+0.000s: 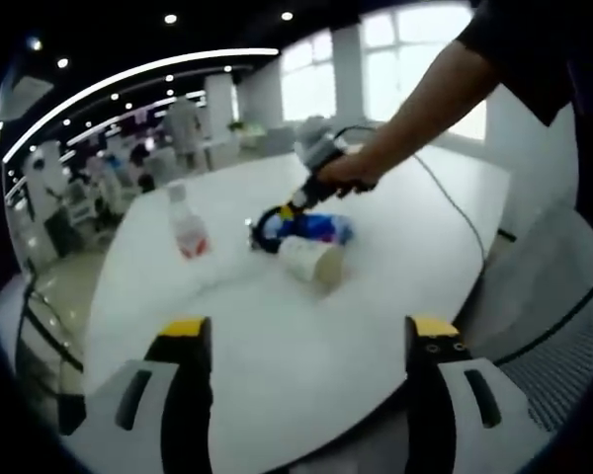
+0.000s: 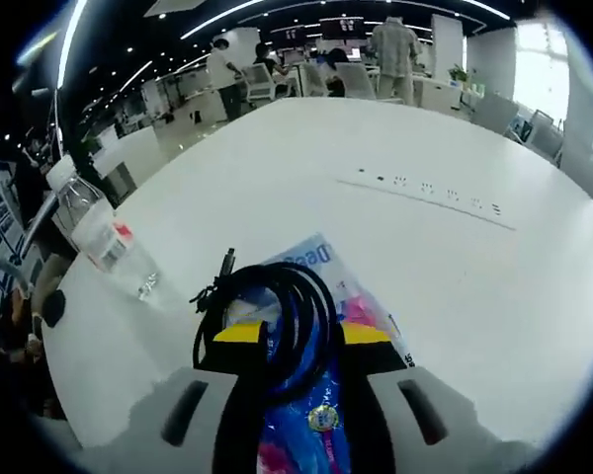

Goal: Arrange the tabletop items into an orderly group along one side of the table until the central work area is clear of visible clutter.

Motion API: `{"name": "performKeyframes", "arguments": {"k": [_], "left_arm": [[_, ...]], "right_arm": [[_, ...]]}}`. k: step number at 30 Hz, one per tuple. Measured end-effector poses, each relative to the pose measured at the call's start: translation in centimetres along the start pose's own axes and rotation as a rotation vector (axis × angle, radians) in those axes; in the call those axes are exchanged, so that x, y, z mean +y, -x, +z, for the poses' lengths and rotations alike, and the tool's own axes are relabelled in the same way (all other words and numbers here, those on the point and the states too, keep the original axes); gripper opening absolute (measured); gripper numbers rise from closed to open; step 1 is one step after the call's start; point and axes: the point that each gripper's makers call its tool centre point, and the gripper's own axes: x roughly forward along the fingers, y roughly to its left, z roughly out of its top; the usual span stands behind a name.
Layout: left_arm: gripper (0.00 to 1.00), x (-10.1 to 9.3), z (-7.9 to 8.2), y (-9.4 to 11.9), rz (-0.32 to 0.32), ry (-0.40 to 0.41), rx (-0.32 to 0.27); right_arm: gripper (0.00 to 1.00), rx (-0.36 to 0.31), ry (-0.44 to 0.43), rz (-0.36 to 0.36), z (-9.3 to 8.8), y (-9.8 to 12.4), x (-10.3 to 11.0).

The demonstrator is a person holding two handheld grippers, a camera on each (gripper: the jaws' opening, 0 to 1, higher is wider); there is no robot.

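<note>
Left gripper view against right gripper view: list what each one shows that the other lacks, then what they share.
The left gripper view alone has the paper cup lying on its side, the person's forearm, and the left gripper, open over bare table.

The right gripper view alone has the row of small sockets across the tabletop and the right gripper seen from behind, jaws around the cable.

Both show the white table, the water bottle, the coiled black cable and the blue packet.
</note>
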Motion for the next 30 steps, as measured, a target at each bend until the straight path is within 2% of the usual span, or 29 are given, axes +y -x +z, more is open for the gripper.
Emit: {"name": "performKeyframes", "arguments": {"k": [4,9,16,24,30], "left_arm": [[0.76,0.1,-0.1,0.0,0.001,0.001,0.003],[0.74,0.2,-0.2,0.0,0.003,-0.001,0.006],[0.72,0.1,-0.3,0.1,-0.001,-0.009,0.015],[0.71,-0.1,-0.2,0.1,-0.006,-0.013,0.011],[0.71,-0.2,-0.1,0.1,-0.009,-0.018,0.007]], "right_arm": [[0.23,0.027,-0.021,-0.015,-0.5,-0.2,-0.3],[0.14,0.014,0.01,-0.027,-0.2,0.1,-0.4],[0.08,0.002,0.027,-0.031,0.0,0.8,0.0],[0.05,-0.034,-0.027,-0.002,0.6,2.3,0.9],[0.04,-0.087,0.011,0.008,1.9,3.7,1.5]]}}
